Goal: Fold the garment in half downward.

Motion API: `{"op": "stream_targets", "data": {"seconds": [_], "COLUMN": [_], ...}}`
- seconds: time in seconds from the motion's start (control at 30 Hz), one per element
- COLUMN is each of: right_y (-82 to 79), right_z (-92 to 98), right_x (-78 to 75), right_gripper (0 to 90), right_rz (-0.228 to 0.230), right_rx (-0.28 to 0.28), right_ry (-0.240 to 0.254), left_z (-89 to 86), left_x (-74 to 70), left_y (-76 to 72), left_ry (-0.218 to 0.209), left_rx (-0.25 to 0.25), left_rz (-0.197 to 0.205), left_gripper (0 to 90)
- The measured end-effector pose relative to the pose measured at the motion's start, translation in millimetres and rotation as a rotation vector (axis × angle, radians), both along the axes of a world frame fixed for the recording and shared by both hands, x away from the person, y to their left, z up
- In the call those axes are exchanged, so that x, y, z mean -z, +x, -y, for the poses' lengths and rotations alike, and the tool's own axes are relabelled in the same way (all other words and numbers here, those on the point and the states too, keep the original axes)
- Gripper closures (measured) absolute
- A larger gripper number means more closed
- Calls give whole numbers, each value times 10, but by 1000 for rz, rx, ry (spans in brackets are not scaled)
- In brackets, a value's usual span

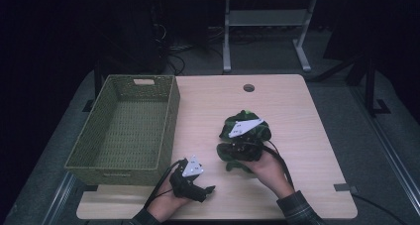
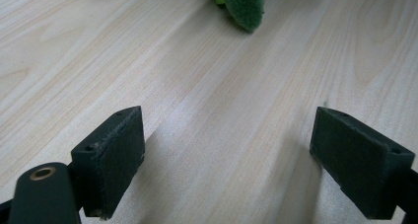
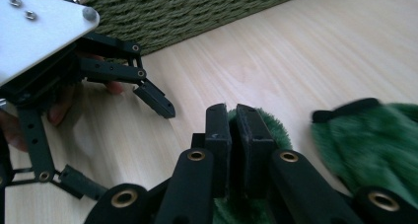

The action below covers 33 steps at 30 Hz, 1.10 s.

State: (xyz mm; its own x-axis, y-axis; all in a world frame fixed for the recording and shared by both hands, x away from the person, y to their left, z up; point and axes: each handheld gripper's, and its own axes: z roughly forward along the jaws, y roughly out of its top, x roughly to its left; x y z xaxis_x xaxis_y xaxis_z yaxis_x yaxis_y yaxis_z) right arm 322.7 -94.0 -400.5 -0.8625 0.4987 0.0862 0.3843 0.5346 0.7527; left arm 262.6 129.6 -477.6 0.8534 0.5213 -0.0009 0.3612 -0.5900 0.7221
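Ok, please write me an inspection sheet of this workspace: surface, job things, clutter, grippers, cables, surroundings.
Surface: light wooden table, with a round hole near the far edge.
Job's things: green plush toy at mid-table; green woven basket on the left side, nothing inside.
Clutter: nothing seen.
Grippers: right gripper shut on a fold of the plush toy; left gripper open over bare wood, holding nothing.
Cables: a black cable trails from the right gripper along the forearm.
Surroundings: dark room, grey floor, a white table frame behind.
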Motion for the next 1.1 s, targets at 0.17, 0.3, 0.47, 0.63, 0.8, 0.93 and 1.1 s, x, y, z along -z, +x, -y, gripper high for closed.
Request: {"op": "stream_targets", "data": {"seconds": [0.17, 0.3, 0.47, 0.63, 0.8, 0.93, 1.1], "right_y": [-61, -95, -145, -173, -229, -269, -246], "right_z": [221, 412, 651, 810, 981, 1079, 1079], "right_x": [-88, -69, 60, 157, 218, 162, 27], "right_gripper": [838, 836, 823, 790, 785, 789, 883], "right_rz": [22, 26, -3, -33, -43, -25, 21], "right_rx": [39, 74, 133, 170, 199, 213, 208], "right_ry": [15, 8, -24, -49, -62, -51, -13], "left_z": [0, 1, 1, 1, 0, -1, 2], "left_x": [-2, -1, -1, -1, -2, -3, -1], "left_y": [3, 0, 0, 0, 1, 3, 1], "left_ry": [2, 1, 1, 1, 4, 6, 1], "left_rx": [1, -1, -1, -1, 1, 2, -1], "left_rz": [4, -2, -2, -2, -3, 0, -2], "left_gripper": [128, 128, 128, 128, 128, 128, 127]}}
